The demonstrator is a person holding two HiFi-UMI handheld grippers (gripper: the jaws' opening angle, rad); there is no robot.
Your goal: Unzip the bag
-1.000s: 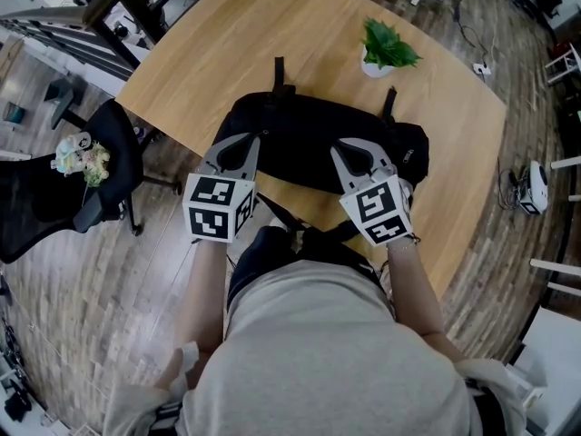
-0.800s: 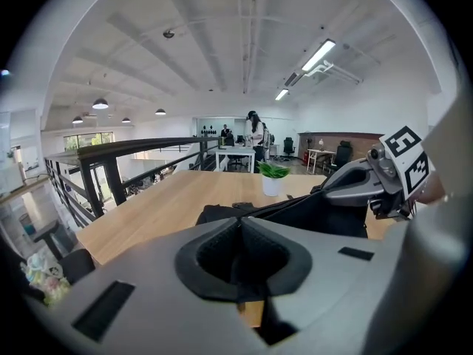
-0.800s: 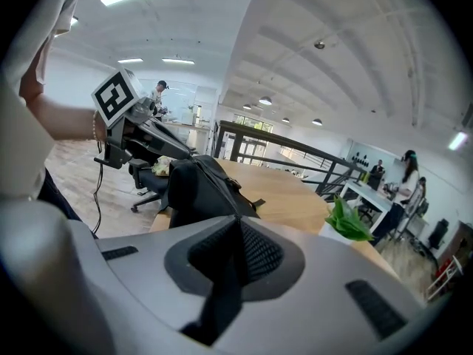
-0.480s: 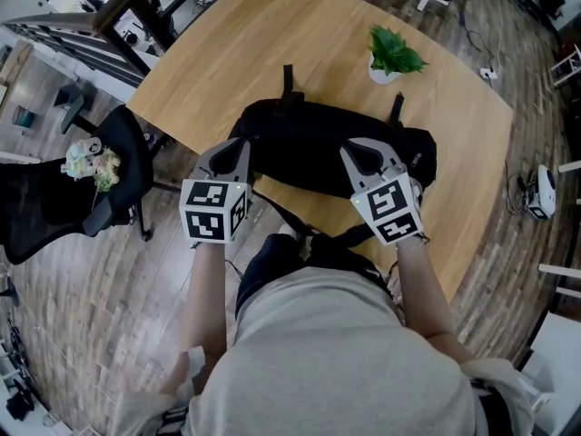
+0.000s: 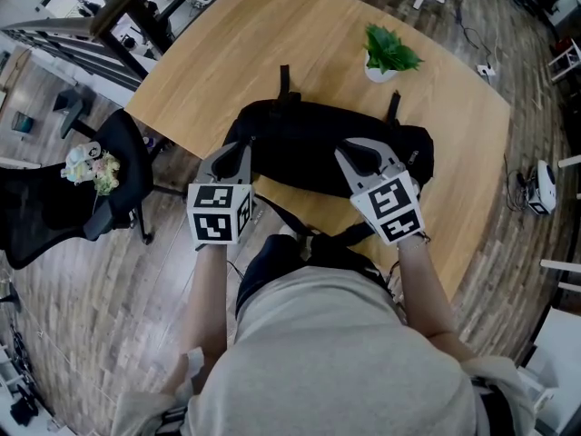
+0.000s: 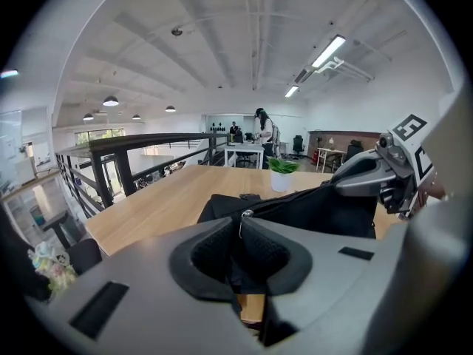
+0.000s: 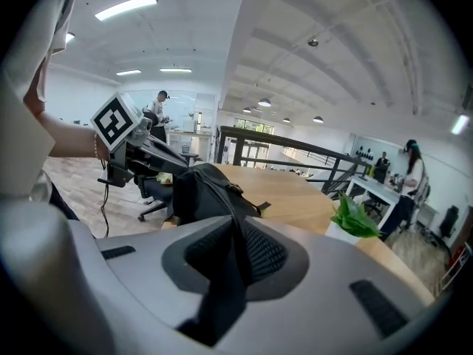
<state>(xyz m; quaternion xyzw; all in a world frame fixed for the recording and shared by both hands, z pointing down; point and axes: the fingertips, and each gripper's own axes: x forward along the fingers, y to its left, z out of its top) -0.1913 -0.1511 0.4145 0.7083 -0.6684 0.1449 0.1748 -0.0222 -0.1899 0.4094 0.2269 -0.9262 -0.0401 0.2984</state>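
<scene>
A black bag [image 5: 313,139] lies across the wooden table [image 5: 236,44], its strap hanging off the near edge. My left gripper [image 5: 238,149] is at the bag's near left end. In the left gripper view it [image 6: 240,231] is shut on the small metal zipper pull [image 6: 241,220]. My right gripper [image 5: 359,158] is on the bag's near right part. In the right gripper view a fold of the bag's black fabric [image 7: 235,272] runs between the pads of this gripper [image 7: 236,235], whose jaws are opening.
A small potted plant [image 5: 386,51] stands on the table beyond the bag's right end. A black office chair [image 5: 86,189] with a small bouquet on it is on the floor to the left. The table's near edge lies right below the grippers.
The view has shifted a little. Both grippers stay on the bag's near side, and the left one has edged slightly right.
</scene>
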